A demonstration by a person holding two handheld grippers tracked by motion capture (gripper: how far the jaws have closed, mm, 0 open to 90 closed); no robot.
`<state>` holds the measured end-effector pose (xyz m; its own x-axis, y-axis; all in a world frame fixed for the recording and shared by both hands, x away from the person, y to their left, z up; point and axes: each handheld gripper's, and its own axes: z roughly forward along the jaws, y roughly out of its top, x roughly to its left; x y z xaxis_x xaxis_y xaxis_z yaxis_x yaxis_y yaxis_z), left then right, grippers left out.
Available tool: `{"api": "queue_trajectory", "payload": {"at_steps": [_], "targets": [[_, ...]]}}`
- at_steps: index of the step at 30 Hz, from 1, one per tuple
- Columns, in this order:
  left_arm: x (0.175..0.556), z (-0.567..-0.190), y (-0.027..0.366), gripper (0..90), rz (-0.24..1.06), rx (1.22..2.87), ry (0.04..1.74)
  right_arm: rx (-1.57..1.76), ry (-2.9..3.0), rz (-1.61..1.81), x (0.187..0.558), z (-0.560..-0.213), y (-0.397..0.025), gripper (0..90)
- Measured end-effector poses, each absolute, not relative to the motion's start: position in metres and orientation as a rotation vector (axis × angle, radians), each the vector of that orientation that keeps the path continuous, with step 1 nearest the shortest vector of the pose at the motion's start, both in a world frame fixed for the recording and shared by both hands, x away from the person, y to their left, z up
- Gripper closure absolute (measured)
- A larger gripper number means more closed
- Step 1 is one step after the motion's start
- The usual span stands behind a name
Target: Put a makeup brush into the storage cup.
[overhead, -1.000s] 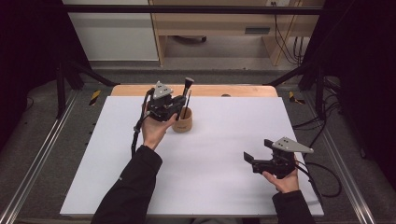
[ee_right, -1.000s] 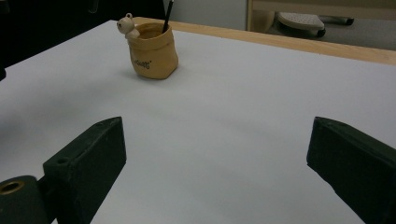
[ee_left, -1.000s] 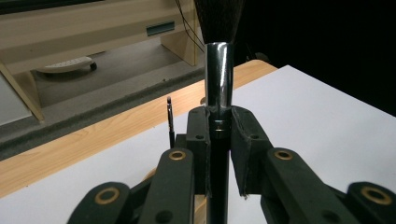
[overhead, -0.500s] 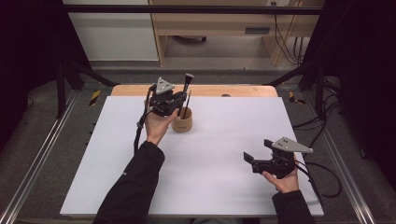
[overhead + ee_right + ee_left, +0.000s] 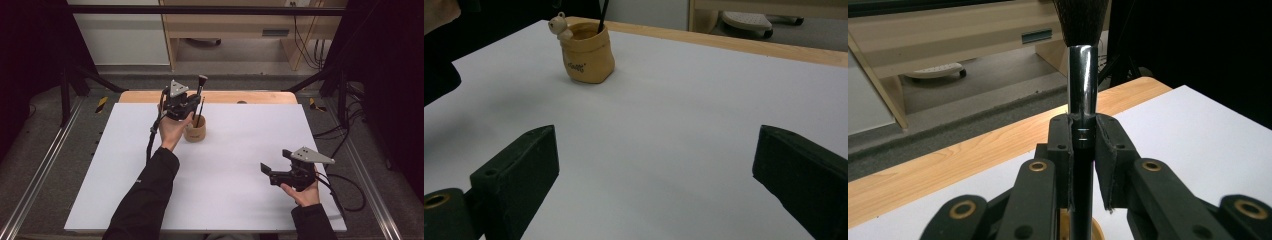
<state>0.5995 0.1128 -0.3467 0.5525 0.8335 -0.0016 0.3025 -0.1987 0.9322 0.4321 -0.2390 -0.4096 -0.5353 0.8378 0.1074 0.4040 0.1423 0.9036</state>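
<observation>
Bear figure (image 5: 558,25) on pot (image 5: 589,55) rim

Both claws are black, each topped by a grey three-cornered plate: the left claw (image 5: 186,106) trails a black cable down past the wrist, and the right claw (image 5: 267,170) has black cables looping off behind it. Their jointed black links carry brass-ringed pivot holes and small dark screws. The person wears long black sleeves (image 5: 142,200) to the wrists.

Bright even light, dark surroundings, soft focus
</observation>
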Motion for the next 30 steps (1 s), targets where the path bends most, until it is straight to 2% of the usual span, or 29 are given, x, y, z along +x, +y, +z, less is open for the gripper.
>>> {"api": "queue_trajectory", "payload": {"at_steps": [30], "targets": [[0.614,-0.372,0.106,77.9,0.635,1.783,0.962,1.19,2.006,1.369,0.433,-0.411,-0.237,5.3]]}}
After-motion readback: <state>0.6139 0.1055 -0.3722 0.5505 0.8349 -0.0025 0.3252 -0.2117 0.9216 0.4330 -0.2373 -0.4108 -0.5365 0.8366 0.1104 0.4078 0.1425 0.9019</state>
